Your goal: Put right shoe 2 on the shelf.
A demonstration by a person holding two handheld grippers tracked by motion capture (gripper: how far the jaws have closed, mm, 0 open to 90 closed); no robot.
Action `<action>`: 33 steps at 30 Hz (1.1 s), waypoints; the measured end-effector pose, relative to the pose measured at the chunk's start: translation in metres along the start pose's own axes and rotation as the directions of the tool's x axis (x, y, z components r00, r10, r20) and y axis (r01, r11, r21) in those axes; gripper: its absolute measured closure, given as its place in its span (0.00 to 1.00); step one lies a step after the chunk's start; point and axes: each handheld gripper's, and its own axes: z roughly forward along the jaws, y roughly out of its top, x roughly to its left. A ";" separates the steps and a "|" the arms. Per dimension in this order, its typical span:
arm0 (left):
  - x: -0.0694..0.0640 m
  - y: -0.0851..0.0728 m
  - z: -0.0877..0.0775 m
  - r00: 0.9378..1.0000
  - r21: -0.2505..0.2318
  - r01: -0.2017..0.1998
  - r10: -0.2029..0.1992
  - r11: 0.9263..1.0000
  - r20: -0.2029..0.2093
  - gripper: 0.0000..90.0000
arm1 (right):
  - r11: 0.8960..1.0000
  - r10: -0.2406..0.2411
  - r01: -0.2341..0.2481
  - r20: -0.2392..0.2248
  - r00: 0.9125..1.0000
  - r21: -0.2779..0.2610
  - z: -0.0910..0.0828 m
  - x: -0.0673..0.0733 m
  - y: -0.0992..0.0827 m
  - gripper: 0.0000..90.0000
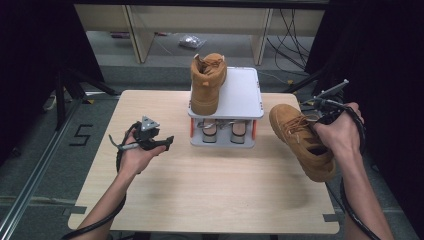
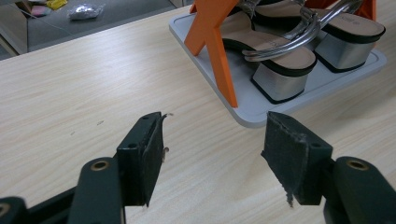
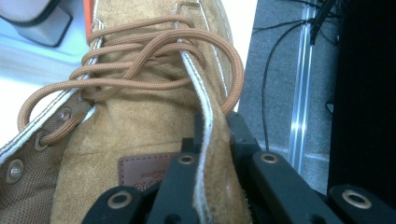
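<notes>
The only writing I can read is a black numeral 5 marked on the floor to the left of the table. On the tan boot that I hold there is a small brown leather patch with embossed lettering, but it is too blurred and partly hidden behind my jaws to make out.

My right gripper is clamped almost fully closed on the side of that boot's collar, 1 jaw inside the opening and 1 outside, with the white-stitched edge running up between them. The boot is off the table, tilted, at the table's right edge, with its toe pointing toward the grey shoe rack. Its tan laces are looped and tied just ahead of my jaws.

My left gripper stands wide open and has hold of nothing; it hovers low over the bare wood on the left half of the table, pointing toward the rack's bottom tray. Its black pads are frayed at the edges.

The 2nd tan boot stands upright on the rack's top shelf, at its left side. On the bottom tray, between the orange supports, sit 2 block-heeled sandals with silver heels and straps.
</notes>
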 end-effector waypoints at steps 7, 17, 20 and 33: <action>0.000 0.000 0.000 1.000 0.004 -0.007 0.007 1.000 0.009 0.41 | 1.000 0.010 -0.010 0.008 1.000 -0.020 -0.004 0.002 0.014 0.95; -0.001 -0.002 0.001 1.000 -0.015 0.021 -0.021 1.000 0.007 0.41 | 0.999 0.022 -0.021 0.024 0.999 -0.047 -0.009 0.004 0.035 0.95; 0.000 -0.002 0.001 1.000 -0.017 0.024 -0.024 1.000 0.005 0.41 | 0.999 0.031 -0.030 0.023 0.999 -0.043 -0.011 0.005 0.040 0.95; 0.000 -0.003 0.000 1.000 -0.006 0.009 -0.009 1.000 0.006 0.41 | 0.997 0.034 -0.031 0.039 0.999 -0.069 -0.019 0.007 0.055 0.95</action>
